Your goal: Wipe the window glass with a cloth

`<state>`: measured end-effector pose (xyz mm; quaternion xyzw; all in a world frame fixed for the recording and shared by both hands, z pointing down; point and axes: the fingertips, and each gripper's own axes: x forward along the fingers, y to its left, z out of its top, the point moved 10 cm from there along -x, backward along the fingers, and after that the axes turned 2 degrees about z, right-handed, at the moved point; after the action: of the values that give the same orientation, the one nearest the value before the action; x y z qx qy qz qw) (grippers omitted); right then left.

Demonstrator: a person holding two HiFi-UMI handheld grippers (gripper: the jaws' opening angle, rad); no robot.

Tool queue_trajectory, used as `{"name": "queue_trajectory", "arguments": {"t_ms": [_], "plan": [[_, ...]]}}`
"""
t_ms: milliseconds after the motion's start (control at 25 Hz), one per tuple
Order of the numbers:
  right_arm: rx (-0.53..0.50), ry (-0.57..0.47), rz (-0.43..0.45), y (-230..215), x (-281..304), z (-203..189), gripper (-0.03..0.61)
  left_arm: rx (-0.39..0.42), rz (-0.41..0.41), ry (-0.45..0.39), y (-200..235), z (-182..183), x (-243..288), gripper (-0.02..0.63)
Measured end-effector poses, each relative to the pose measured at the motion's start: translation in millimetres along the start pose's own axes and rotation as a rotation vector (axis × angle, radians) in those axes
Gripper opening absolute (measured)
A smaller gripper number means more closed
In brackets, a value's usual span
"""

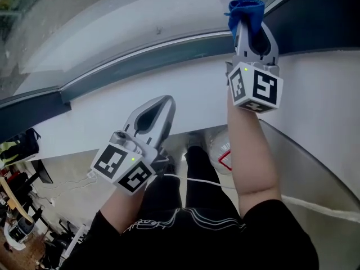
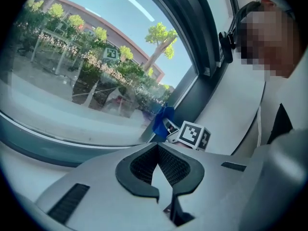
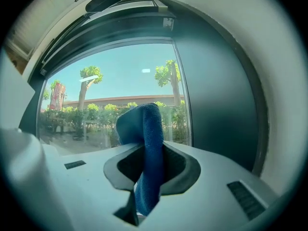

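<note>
In the head view, the window glass (image 1: 112, 21) runs across the top above a dark frame (image 1: 169, 52) and a white sill (image 1: 185, 89). My right gripper (image 1: 248, 22) is raised at the glass's right end, near the frame corner, shut on a blue cloth (image 1: 246, 9) that bunches beyond its tips. In the right gripper view the cloth (image 3: 144, 129) stands between the shut jaws in front of the glass (image 3: 115, 90). My left gripper (image 1: 166, 101) hangs lower over the sill, shut and holding nothing. Its own view shows the glass (image 2: 72, 71) and the cloth (image 2: 162, 121).
A dark vertical frame post (image 3: 216, 95) borders the pane on the right, with a curved white wall (image 1: 320, 83) beyond. Below are the person's legs (image 1: 185, 184), a white cable (image 1: 304, 204), and clutter on the floor (image 1: 22, 207) at the lower left.
</note>
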<state>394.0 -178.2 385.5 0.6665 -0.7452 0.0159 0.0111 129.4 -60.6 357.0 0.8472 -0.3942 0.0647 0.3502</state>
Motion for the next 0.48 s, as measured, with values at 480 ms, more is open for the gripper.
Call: {"name": "queue_trajectory", "arguments": {"t_ms": [480], "plan": [[0.123,0.061,0.272,94,-117,135,0.061,0.146,-0.01,-0.133,-56,77,-141,0.006]]}}
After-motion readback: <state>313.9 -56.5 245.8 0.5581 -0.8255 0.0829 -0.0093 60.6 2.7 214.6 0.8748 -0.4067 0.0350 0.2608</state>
